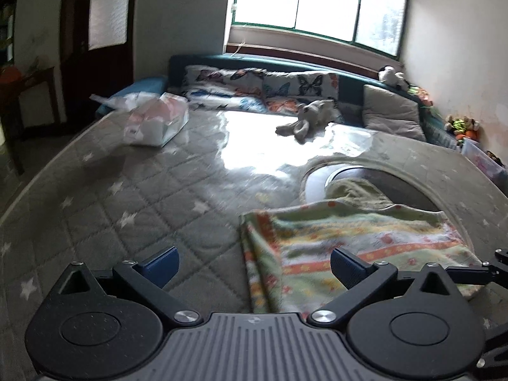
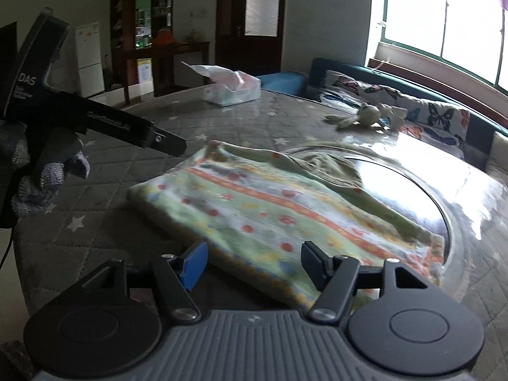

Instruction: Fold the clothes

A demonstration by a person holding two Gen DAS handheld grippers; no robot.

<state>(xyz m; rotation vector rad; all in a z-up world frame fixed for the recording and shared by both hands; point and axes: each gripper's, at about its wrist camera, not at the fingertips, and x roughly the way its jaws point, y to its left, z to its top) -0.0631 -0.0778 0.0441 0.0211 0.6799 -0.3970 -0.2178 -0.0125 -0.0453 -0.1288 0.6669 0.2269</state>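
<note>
1. Folded cloth (image 1: 355,247) with green, orange and white floral stripes, lying flat on the grey quilted bed (image 1: 133,203), partly over a dark round inset (image 1: 397,184) in the bed top.
2. Same cloth (image 2: 270,209) in the right wrist view, a rumpled olive-green part bunched at its far side, over the round inset (image 2: 412,190).
3. Left gripper (image 1: 254,266) held low over the near edge of the bed, fingers (image 1: 163,262) spread wide, holding nothing; right-hand finger over the cloth's near-left corner, left-hand finger over bare quilt, contact with the cloth not certain.
4. Right gripper (image 2: 254,265) just short of the cloth's near edge, fingers (image 2: 193,262) parted and empty, near hem lying between them and slightly beyond.
5. Left gripper body (image 2: 95,120) also seen at the left of the right wrist view, held by a hand in a grey knit glove (image 2: 47,174), pointing toward the cloth's far-left corner but apart from it.
6. Farther up the bed: a white plastic bag (image 1: 155,120), a pale stuffed toy (image 1: 308,117), butterfly-print pillows (image 1: 260,89) along the teal headboard, a grey cushion (image 1: 393,111) at the right.
7. Bright window (image 1: 317,3) above the headboard, glare on the bed top below it.
</note>
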